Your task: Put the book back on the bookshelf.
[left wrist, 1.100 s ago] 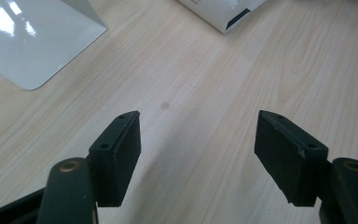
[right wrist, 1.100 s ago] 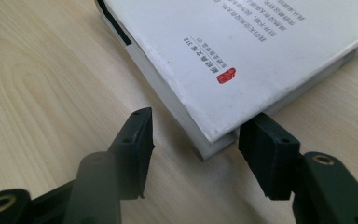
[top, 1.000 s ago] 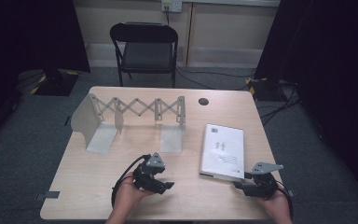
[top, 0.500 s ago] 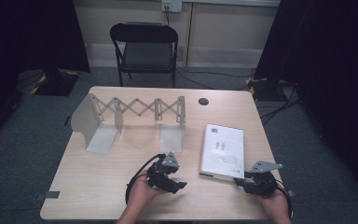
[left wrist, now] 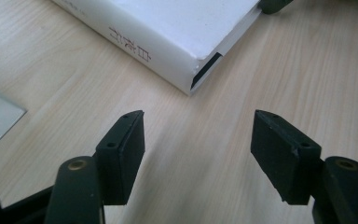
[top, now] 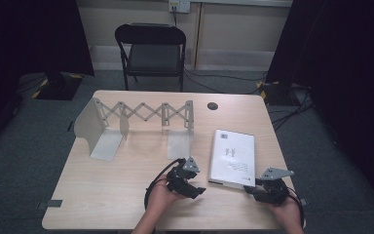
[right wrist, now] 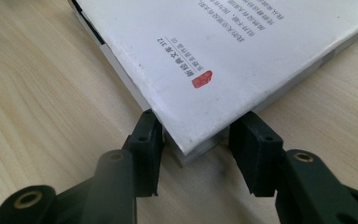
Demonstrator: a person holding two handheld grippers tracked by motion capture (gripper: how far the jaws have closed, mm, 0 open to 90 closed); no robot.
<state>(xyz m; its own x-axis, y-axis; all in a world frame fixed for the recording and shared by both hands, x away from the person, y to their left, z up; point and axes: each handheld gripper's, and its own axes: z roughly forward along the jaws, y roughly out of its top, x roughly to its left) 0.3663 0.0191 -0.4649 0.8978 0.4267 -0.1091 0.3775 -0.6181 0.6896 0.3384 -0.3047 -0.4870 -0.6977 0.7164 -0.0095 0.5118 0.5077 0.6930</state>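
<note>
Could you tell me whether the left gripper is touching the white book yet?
Apart. In the left gripper view, bare tabletop lies between the open jaws of the left gripper and the near corner of the white book.

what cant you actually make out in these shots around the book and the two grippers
- Book: title print too small in the high view; far end cut off by the frame edge in the right gripper view.
- Right gripper: its jaws straddle the book's near corner; whether the pads press it is hidden under the cover.
- Left gripper: open over bare table; its body lies below the frame edge.
- Folding rack: joints too small.
</note>
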